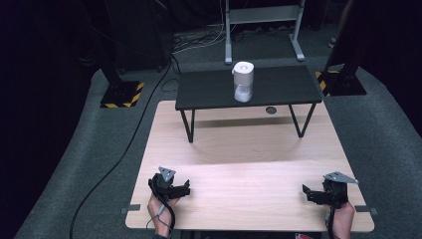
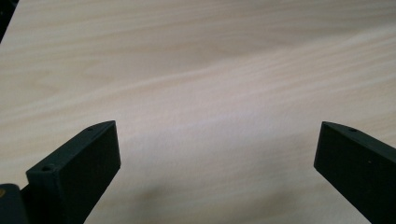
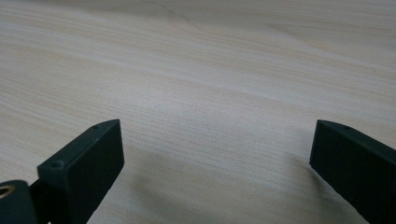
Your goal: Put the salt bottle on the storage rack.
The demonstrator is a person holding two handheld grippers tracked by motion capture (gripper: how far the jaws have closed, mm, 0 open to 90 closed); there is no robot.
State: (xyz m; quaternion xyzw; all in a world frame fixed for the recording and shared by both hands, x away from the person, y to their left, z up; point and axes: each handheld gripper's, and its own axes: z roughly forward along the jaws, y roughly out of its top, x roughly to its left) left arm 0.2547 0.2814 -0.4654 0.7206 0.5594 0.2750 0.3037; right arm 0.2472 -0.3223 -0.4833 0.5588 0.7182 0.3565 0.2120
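A white lidded container (image 1: 243, 81) stands upright on a small black table (image 1: 209, 92) set on the far part of the light wooden table (image 1: 239, 149). My left gripper (image 1: 186, 187) rests low at the near left of the wooden table, held by a hand, its jaws pointing right. My right gripper (image 1: 306, 191) rests at the near right, its jaws pointing left. In the left gripper view, my left gripper (image 2: 217, 140) is open over bare wood. In the right gripper view, my right gripper (image 3: 217, 140) is likewise open over bare wood. Both grippers are far from the container.
The black table's legs (image 1: 189, 127) stand on the wooden table's far half. A round dark grommet (image 1: 270, 110) sits under it. Yellow-and-black striped stand bases (image 1: 121, 94) flank the table on the grey carpet. A black cable (image 1: 124, 149) runs along the floor at left.
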